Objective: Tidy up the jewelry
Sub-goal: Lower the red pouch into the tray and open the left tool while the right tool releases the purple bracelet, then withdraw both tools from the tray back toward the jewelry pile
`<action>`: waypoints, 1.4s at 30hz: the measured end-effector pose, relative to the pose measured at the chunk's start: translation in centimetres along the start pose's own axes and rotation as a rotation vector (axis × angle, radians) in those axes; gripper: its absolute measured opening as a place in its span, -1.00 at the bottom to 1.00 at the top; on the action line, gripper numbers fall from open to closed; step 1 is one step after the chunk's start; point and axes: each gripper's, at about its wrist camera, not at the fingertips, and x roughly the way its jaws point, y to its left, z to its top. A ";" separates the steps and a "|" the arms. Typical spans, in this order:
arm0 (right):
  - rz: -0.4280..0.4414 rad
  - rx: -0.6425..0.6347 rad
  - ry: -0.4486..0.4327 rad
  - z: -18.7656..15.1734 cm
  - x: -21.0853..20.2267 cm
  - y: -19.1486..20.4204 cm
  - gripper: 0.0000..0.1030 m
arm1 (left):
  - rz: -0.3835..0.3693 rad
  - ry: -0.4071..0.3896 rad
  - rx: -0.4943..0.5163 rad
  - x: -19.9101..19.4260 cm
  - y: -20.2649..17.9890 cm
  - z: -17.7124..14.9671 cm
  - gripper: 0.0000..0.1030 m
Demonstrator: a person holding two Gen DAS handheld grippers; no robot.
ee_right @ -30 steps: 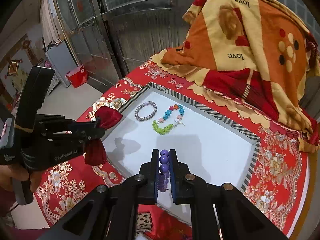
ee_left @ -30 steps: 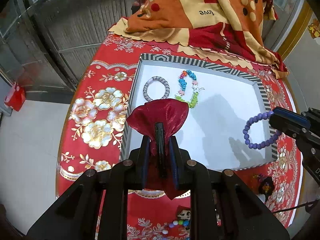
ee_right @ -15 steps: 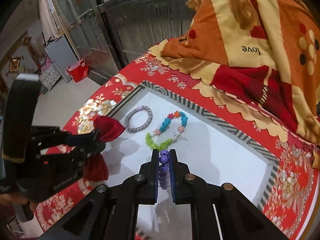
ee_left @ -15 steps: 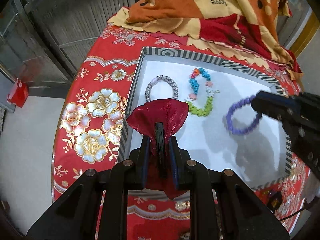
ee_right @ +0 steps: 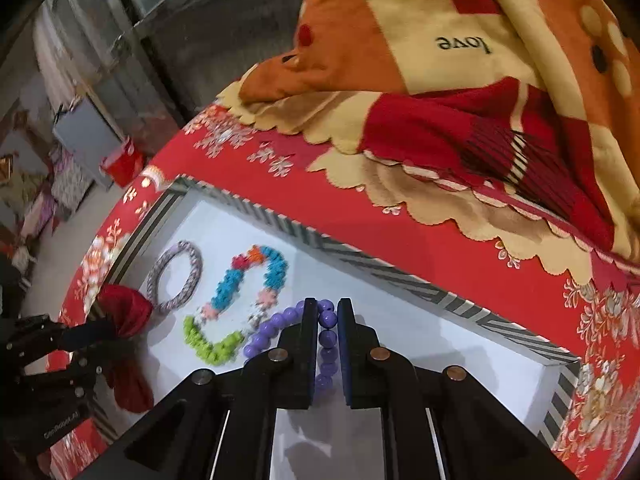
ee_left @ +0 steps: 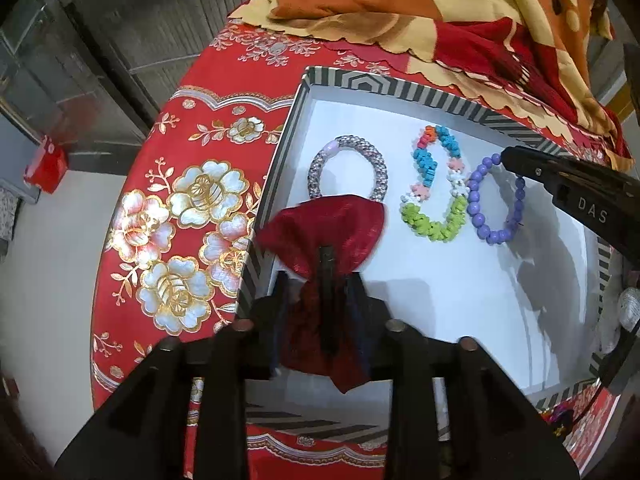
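A white tray (ee_left: 420,292) with a striped rim holds a silver-grey bracelet (ee_left: 347,170) and a multicoloured bead bracelet (ee_left: 436,192). My left gripper (ee_left: 326,264) is shut on a dark red pouch (ee_left: 324,224) over the tray's left edge. My right gripper (ee_right: 325,312) has its jaws slightly parted around a purple bead bracelet (ee_right: 276,326), which lies on the tray just right of the multicoloured one. In the left wrist view the purple bracelet (ee_left: 496,200) rests on the tray under the right gripper's tip (ee_left: 508,158). The tray (ee_right: 460,352) also shows in the right wrist view.
A red floral tablecloth (ee_left: 180,216) covers the round table. A folded orange and red blanket (ee_right: 460,80) lies behind the tray. A red box (ee_left: 44,164) sits on the floor at left. Small items lie off the tray's right corner (ee_left: 560,428).
My right gripper has carried the purple bracelet left and down onto the tray beside the multicoloured one, and its jaws have parted a little. My left gripper moved closer over the tray's edge.
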 end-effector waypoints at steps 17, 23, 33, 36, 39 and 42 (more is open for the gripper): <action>0.002 0.043 -0.132 -4.2 -9.9 1.8 -0.22 | -0.012 -0.127 -0.017 -6.3 -0.2 -2.7 0.04; -0.032 0.072 -0.189 -8.8 -15.3 3.7 -0.21 | -0.015 -0.171 -0.003 -8.9 -0.2 -5.7 0.04; -0.047 0.124 -0.226 -16.8 -21.5 6.2 -0.21 | -0.049 -0.244 0.024 -13.3 -0.6 -10.5 0.04; -0.049 0.171 -0.241 -19.2 -23.0 6.6 -0.21 | -0.048 -0.266 0.042 -14.3 -0.9 -11.7 0.04; -0.066 0.209 -0.253 -21.1 -24.2 6.8 -0.21 | -0.060 -0.277 0.061 -15.3 -1.1 -12.9 0.04; -0.081 0.237 -0.261 -22.7 -25.4 7.1 -0.20 | -0.056 -0.301 0.085 -16.2 -1.5 -13.9 0.04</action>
